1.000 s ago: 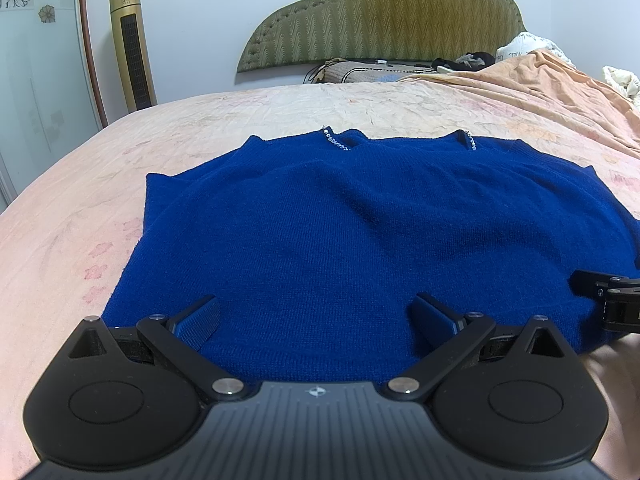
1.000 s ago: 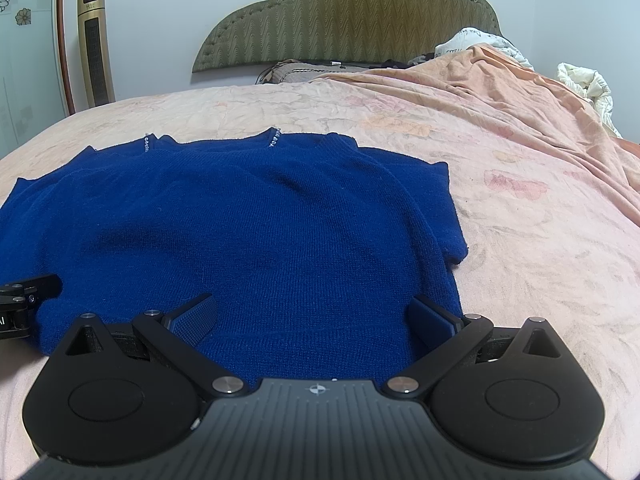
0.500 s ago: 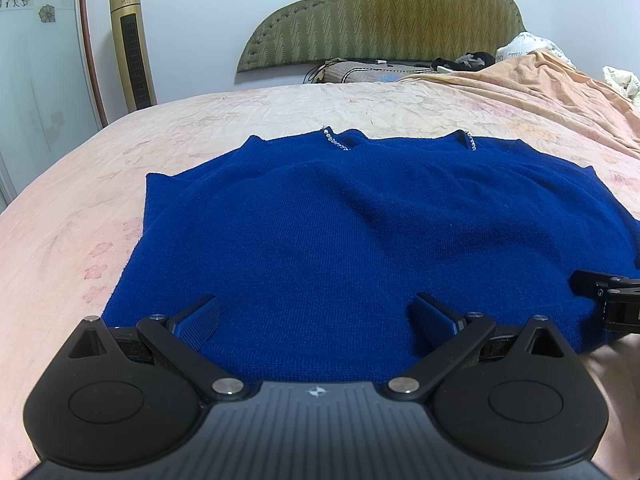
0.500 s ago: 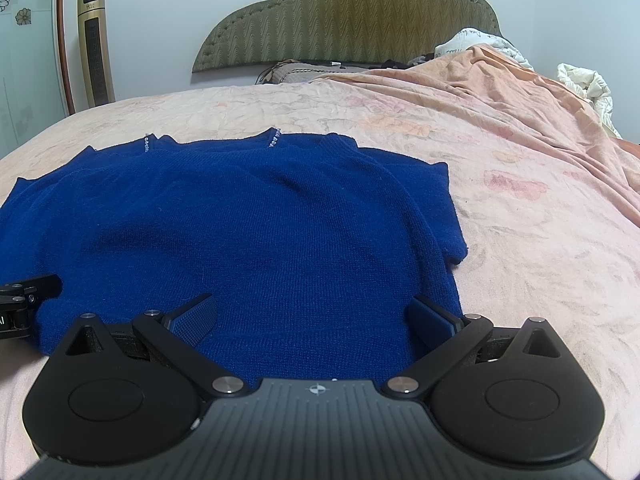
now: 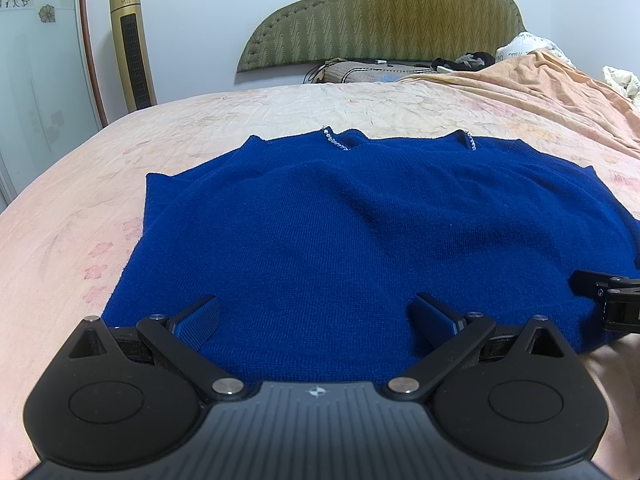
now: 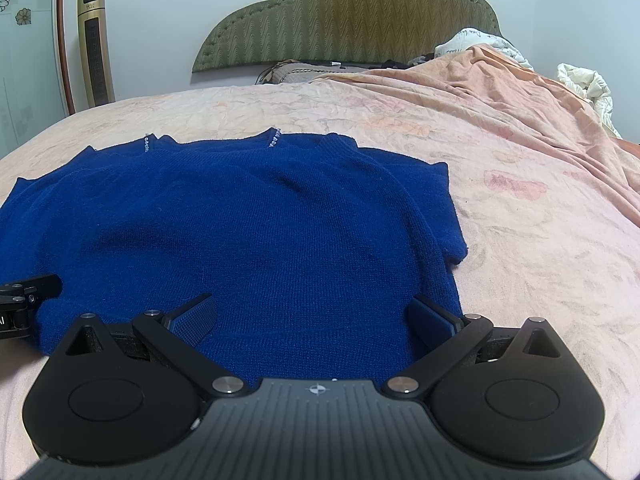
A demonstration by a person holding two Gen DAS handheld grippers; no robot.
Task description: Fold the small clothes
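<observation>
One blue knitted sweater (image 5: 360, 240) is being shown spread flat on a bed (image 5: 72, 216), filling the middle of both frames. Its colour is a deep, even royal blue, and the knit is fine, with soft shallow wrinkles running across the chest. Two short rows of small clear beads (image 5: 335, 141) are being seen at the neckline in the upper middle of the left wrist frame, one at each side of the collar. Short sleeves are lying out to either side; in the right wrist frame the right sleeve (image 6: 440, 208) is ending in a slightly frayed corner at centre right. The hem is lying nearest the cameras, along the lower part of each frame.

The left gripper (image 5: 316, 314) is being held wide apart, low over the hem in the lower middle of its frame, with nothing between its blue-padded fingers (image 5: 200, 318). The right gripper (image 6: 312, 314) is likewise being held wide and empty over the hem near the sweater's right edge. Each gripper's tip is also being glimpsed at the side of the other's frame.

The bed is being covered by a pale pink floral sheet, with a rumpled peach blanket (image 6: 500, 80) at upper right. An olive padded headboard (image 5: 380, 20) is filling the top centre, and a gold tower fan (image 5: 132, 44) is standing at upper left.
</observation>
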